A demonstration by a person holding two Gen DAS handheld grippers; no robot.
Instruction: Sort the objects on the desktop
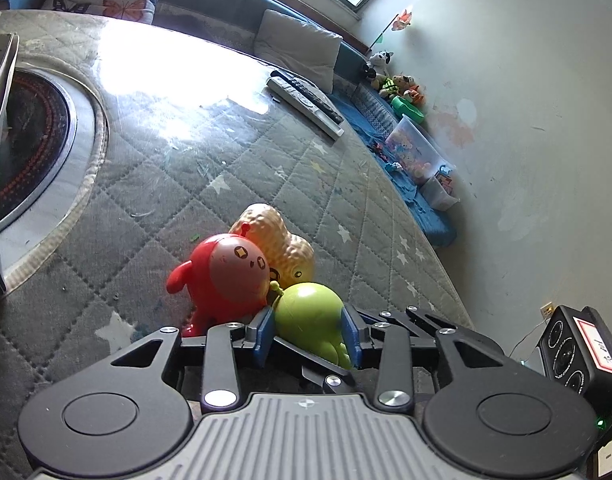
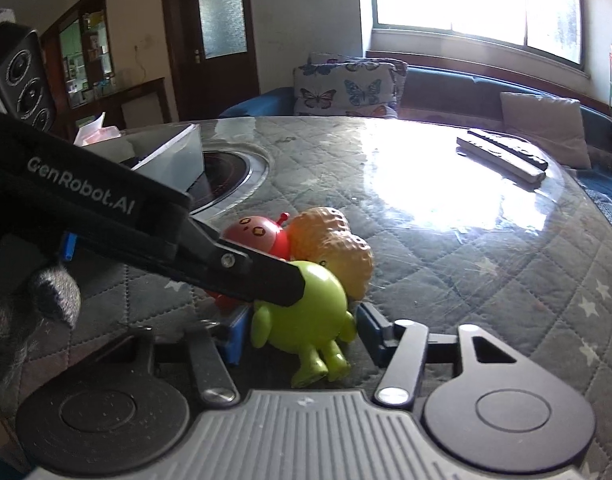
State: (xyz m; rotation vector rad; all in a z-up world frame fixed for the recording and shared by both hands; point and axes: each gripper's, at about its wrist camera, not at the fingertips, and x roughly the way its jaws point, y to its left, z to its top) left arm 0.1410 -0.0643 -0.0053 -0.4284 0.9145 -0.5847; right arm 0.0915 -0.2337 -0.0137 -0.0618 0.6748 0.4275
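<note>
On the quilted table (image 1: 234, 168): three toys lie bunched together near the front edge, well apart from the remote controls (image 1: 306, 104) at the far side.
Peanut toy (image 1: 282, 240): largest; bumpy skin, probably grips well; touching both others, behind them.
Red figure (image 1: 222, 276): smooth, glossy, likely hollow and light; leans against the green one.
Green figure (image 1: 309, 316): rounded, slick plastic; best taken across the belly, not the thin legs.
Left gripper (image 1: 310, 330): blue pads pressed on either side of the green body, holding it.
Right gripper (image 2: 302, 332): pads spread wide, flanking the same figure without touching.
Risk: the round body may squirt from a light pinch.
</note>
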